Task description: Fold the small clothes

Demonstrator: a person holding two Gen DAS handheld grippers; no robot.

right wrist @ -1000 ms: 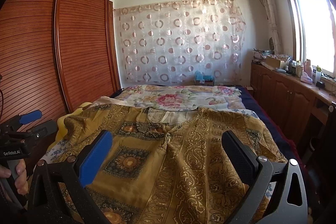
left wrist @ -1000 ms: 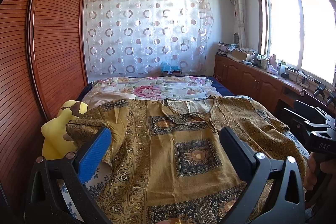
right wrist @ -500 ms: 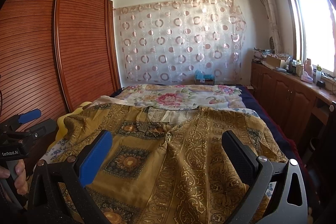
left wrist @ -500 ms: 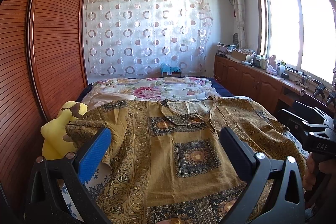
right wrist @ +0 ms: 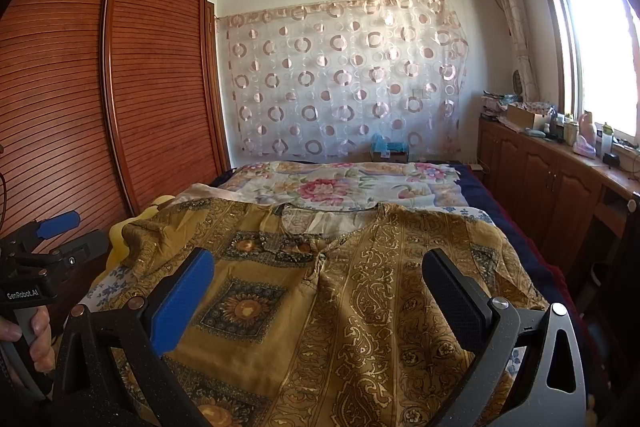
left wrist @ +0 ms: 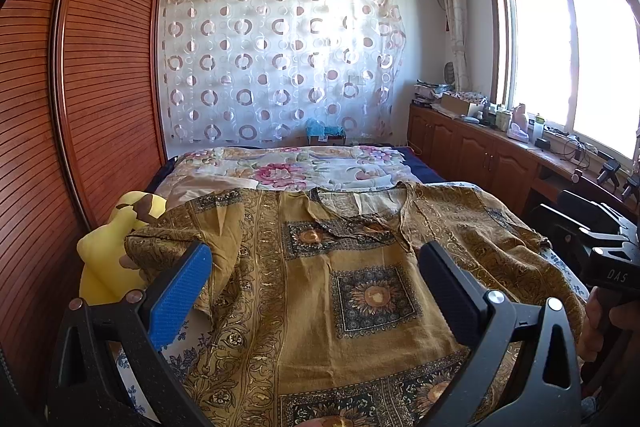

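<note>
A mustard-brown patterned shirt [left wrist: 320,267] [right wrist: 340,287] lies spread face up on the bed, collar toward the far wall, its left sleeve rumpled over a yellow plush toy. My left gripper [left wrist: 312,283] hovers open above the shirt's lower chest, nothing between its fingers. My right gripper [right wrist: 316,291] is open too, held over the shirt's right half. Each gripper shows at the edge of the other's view, with a hand on its handle.
A yellow plush toy [left wrist: 108,251] sits at the bed's left edge against the slatted wooden wardrobe [left wrist: 80,87]. A floral quilt [left wrist: 288,171] covers the far bed. Wooden cabinets [right wrist: 552,183] with clutter run along the right under the window.
Both grippers stay open and nearly still; the views have only shifted slightly. The shirt has not moved.
</note>
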